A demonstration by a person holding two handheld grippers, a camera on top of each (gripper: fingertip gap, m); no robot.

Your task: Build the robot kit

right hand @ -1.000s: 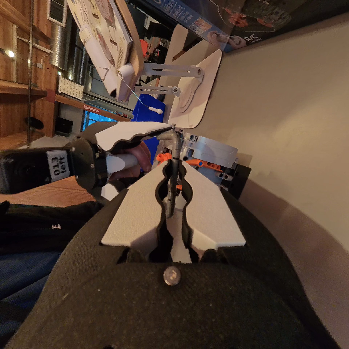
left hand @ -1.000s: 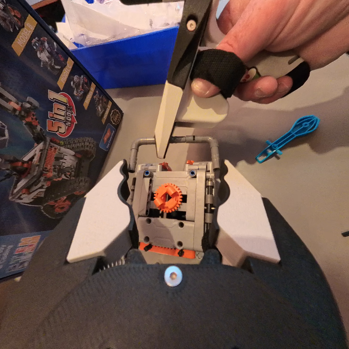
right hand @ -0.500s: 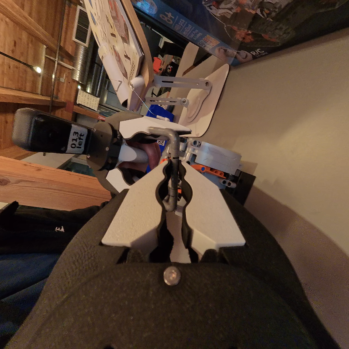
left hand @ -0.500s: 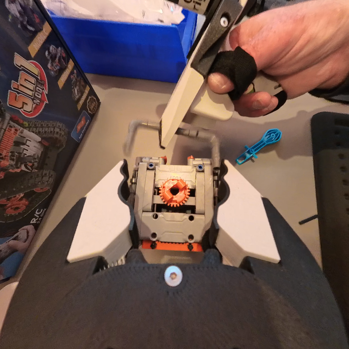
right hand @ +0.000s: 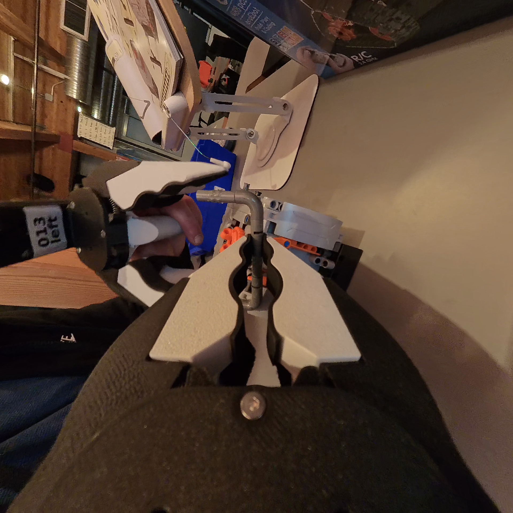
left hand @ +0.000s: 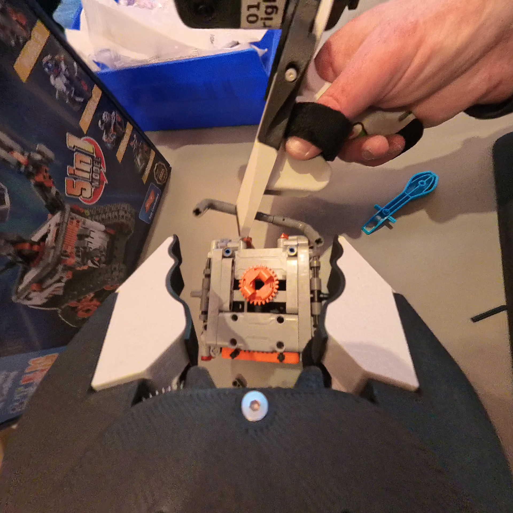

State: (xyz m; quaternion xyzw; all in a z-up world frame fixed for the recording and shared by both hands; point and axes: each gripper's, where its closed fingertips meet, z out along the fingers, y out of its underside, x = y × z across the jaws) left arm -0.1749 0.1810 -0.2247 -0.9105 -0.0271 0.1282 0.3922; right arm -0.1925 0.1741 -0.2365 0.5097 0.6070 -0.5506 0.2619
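A grey brick-built block [left hand: 261, 327] with an orange gear [left hand: 259, 284] lies between the fingers of my left gripper [left hand: 256, 238]. The jaws stand open; the left finger is a little apart from the block and the right finger is at its side. My right gripper [right hand: 256, 239] is shut on a grey bent bar [right hand: 256, 222]. In the left wrist view the right gripper [left hand: 245, 222] comes down from above. The bar [left hand: 216, 205] has its left end free in the air, and its right end [left hand: 311, 230] is at the block's far right corner.
A dark toy box [left hand: 69, 194] stands at the left. A blue bin [left hand: 188, 91] with clear bags sits behind. A blue plastic tool [left hand: 402, 202] and a thin black rod [left hand: 488, 316] lie on the table at the right. A stand [right hand: 277, 133] holds a booklet [right hand: 144, 55]. Less than 4 cm separates the two grippers' tips. The thin black rod [left hand: 488, 316] is about 20 centimeters from my left fingertips.
The grey bar's left end has come off the block and lifted with the right gripper. The left gripper's jaws have widened slightly around the block.
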